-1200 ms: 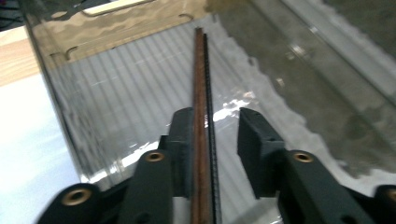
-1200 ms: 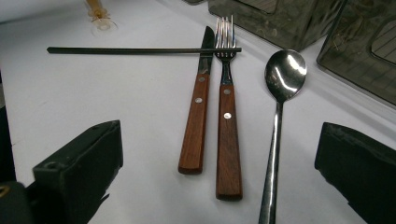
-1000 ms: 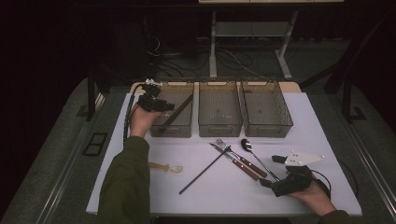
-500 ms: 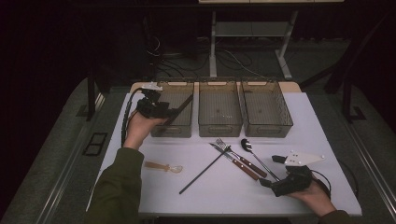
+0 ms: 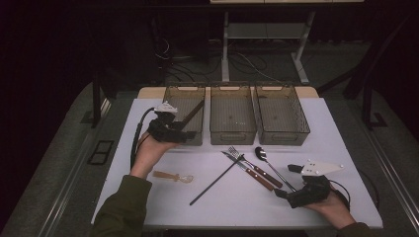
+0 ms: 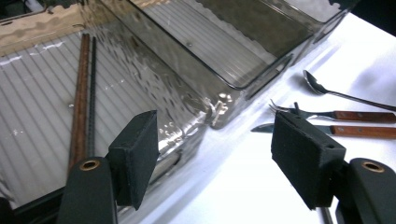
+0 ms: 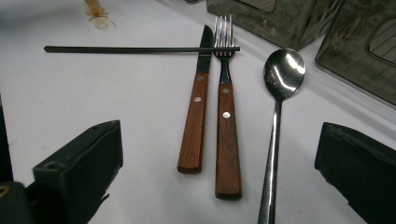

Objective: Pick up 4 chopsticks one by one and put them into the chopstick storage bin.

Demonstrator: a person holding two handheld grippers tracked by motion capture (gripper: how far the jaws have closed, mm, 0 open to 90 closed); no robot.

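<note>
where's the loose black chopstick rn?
In the high view, the black chopstick lies diagonally on the white table, centre-front, its upper end crossing the knife and fork, right of the small amber spoon.

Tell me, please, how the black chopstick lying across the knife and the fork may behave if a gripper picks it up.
The black chopstick looks thin, straight and stiff, so it probably will not bend. Its smooth, narrow shaft may slip or pivot between the pads. One end rests on the knife and fork, so lifting it could nudge them.
</note>
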